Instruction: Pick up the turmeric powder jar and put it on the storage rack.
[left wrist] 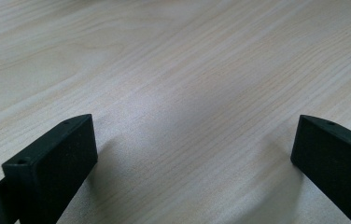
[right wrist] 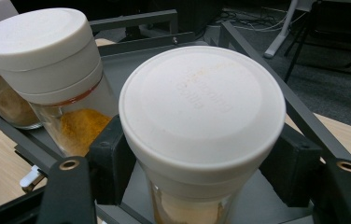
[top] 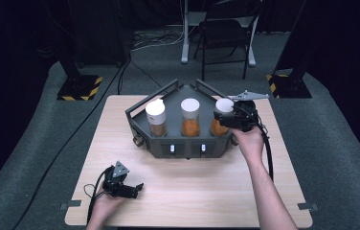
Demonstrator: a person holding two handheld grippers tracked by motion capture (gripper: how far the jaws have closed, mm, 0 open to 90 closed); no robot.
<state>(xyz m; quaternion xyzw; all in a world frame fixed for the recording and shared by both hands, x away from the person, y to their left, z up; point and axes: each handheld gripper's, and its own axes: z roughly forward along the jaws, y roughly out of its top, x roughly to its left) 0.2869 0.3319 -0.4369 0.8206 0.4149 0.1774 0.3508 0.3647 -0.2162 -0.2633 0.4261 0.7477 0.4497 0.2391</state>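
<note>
The right tongs [top: 226,119] are clamped around the rightmost jar [right wrist: 201,121] in the grey rack [top: 137,122], their black pads pressed against the jar on either side just under the rim of its white lid, as the right gripper view shows. That jar stands upright at the rack's right end, with the middle jar [top: 190,116] just beside it and the left jar [top: 156,118] beyond that, each holding orange or brown powder. The left tongs [top: 129,188] rest low over the bare desk [top: 192,191] near the person's side of the rack, spread wide with nothing between them. The chief risk, as I judge it, lies in where the grip sits: so close under the lid, a pull could load the lid rather than the glass, and if the lid is only pressed on or loosely screwed it might come away and leave the jar behind, or spill powder into the rack. The smooth wall could also slip between the pads if the jar tilts on the way out, and a tilt toward the middle jar would knock it, since the two stand close. The rack's right rail [right wrist: 276,84] runs just behind the held jar, so a lift that drifts away from the person may catch it. With the left tongs idle and well apart from the rack, nothing steadies it should the jar bind in its seat.
</note>
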